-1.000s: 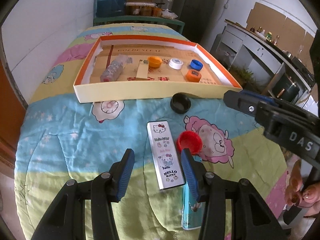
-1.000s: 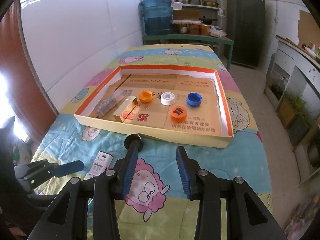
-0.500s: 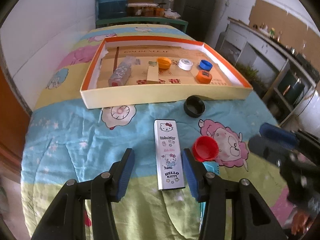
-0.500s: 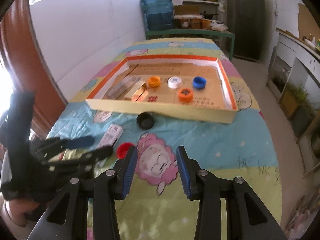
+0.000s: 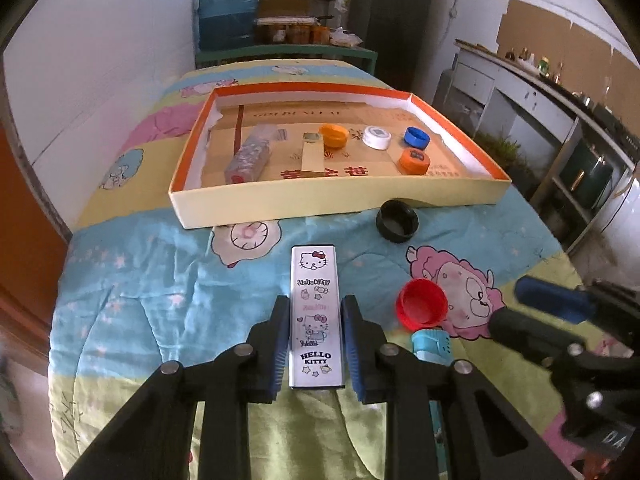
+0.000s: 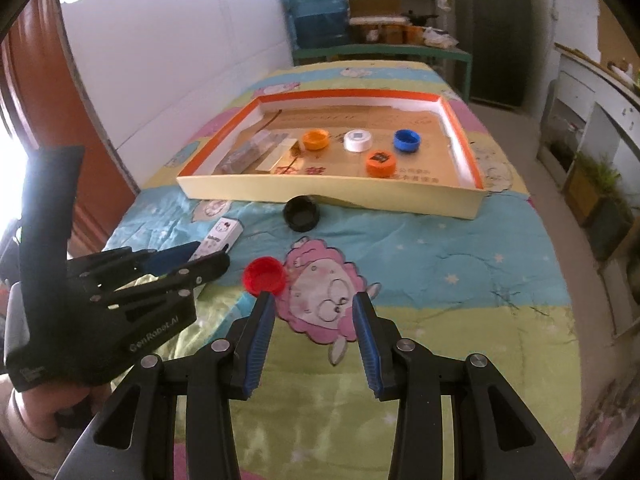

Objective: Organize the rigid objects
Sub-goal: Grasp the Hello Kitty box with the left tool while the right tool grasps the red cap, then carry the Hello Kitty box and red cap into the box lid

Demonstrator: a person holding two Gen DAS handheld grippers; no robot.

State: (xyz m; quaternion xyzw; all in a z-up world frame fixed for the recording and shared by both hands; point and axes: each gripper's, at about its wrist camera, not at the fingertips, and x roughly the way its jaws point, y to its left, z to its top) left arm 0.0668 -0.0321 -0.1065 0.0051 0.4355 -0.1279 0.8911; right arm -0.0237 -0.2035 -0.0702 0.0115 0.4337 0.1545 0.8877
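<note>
My left gripper (image 5: 315, 312) is closed around the white Hello Kitty box (image 5: 316, 304), its pads against both long sides; the box lies on the quilt. The same box (image 6: 222, 236) shows beyond the left gripper (image 6: 204, 254) in the right wrist view. My right gripper (image 6: 314, 304) is open and empty just behind the red cap (image 6: 265, 276). The red cap (image 5: 421, 303) and a black cap (image 5: 397, 221) lie loose in front of the orange-rimmed box (image 5: 320, 200).
In the box lie two orange caps (image 5: 335, 135), a white cap (image 5: 377, 137), a blue cap (image 5: 417, 137), a clear packet (image 5: 248, 158) and a tan box (image 5: 312, 156). A light-blue object (image 5: 432, 344) lies under the left gripper's right finger. The bed drops off right.
My left gripper's fingers have closed in from wide open onto the Hello Kitty box. My right gripper has pulled back and swung toward the red cap.
</note>
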